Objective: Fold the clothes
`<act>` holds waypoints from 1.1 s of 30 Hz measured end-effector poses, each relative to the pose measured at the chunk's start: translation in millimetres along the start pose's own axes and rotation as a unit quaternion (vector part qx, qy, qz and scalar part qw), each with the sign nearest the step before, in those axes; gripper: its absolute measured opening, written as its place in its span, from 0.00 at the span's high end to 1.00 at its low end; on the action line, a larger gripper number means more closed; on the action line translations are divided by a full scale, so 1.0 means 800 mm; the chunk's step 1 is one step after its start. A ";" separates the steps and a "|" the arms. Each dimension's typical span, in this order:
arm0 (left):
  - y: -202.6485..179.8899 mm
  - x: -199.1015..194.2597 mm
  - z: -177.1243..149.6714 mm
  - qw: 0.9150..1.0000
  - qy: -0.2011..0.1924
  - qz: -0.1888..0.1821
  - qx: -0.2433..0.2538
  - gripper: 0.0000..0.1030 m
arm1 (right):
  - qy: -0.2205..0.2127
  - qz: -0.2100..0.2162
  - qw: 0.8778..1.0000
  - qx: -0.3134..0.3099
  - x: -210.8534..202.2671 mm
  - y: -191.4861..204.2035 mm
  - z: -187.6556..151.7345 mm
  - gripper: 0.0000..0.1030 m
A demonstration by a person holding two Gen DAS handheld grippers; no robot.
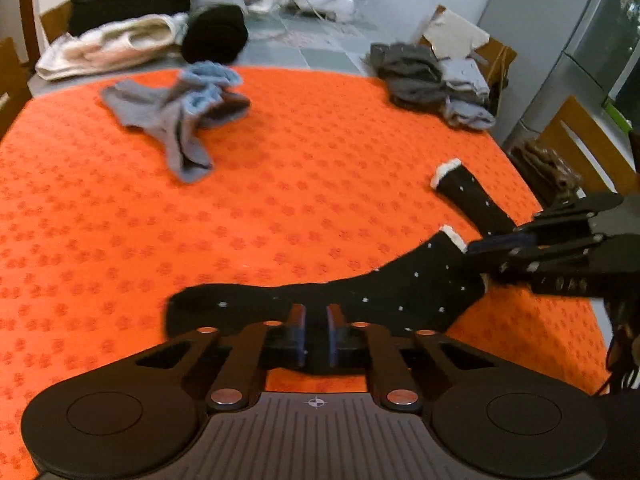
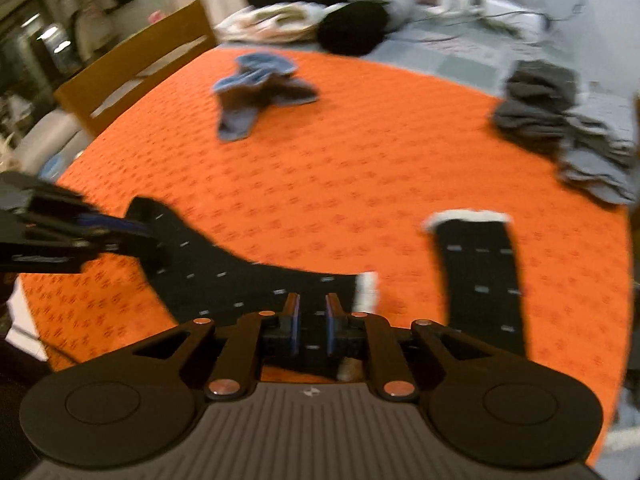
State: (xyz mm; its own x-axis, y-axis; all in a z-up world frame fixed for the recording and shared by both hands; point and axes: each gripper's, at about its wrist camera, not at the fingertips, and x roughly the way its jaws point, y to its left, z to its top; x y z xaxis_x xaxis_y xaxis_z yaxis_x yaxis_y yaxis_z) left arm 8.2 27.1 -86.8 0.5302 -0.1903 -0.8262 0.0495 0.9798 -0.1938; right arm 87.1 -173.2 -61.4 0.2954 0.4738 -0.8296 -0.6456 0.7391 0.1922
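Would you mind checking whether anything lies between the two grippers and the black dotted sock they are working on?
Nothing visible does. The left gripper sits at the toe end of the black white-dotted sock, and the right gripper at its white-trimmed cuff end. The second black dotted sock lies apart on the orange patterned cloth.

Left gripper [image 1: 316,322] and right gripper [image 2: 312,312]: black linkage arms, blue-padded fingers, copper-coloured rivets, ribbed grey housings with crosshair marks.

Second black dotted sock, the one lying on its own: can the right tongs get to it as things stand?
Probably yes. The second black dotted sock lies flat just beside the right tongs, nothing on it. But those tongs are shut on the first sock and must let go first.
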 end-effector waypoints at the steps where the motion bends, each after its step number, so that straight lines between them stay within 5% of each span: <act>1: -0.001 0.004 0.000 1.000 0.004 0.001 0.000 0.90 | 0.004 0.006 1.000 -0.005 0.006 0.003 0.001 0.87; 9: 0.005 0.021 -0.009 0.999 0.032 0.024 -0.015 0.90 | 0.029 0.021 0.999 -0.015 0.034 0.020 0.000 0.87; 19: 0.057 -0.004 -0.027 0.988 0.025 0.110 -0.107 0.91 | 0.023 0.022 1.000 0.003 0.035 0.012 -0.005 0.89; 27: 0.040 0.003 -0.016 0.993 0.008 0.082 -0.087 0.90 | 0.021 0.020 1.000 0.003 0.034 0.013 -0.005 0.89; 33: 0.035 0.015 -0.012 0.989 0.008 0.119 -0.083 0.89 | 0.019 0.023 1.000 0.006 0.033 0.011 -0.006 0.89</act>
State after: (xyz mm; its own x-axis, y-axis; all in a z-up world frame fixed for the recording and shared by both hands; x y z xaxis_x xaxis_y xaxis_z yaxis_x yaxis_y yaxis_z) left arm 8.1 51.6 -107.1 0.4964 0.0416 -0.8671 -0.2154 0.9735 -0.0766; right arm 85.7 -156.3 -84.4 0.2391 0.4888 -0.8390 -0.6499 0.7226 0.2358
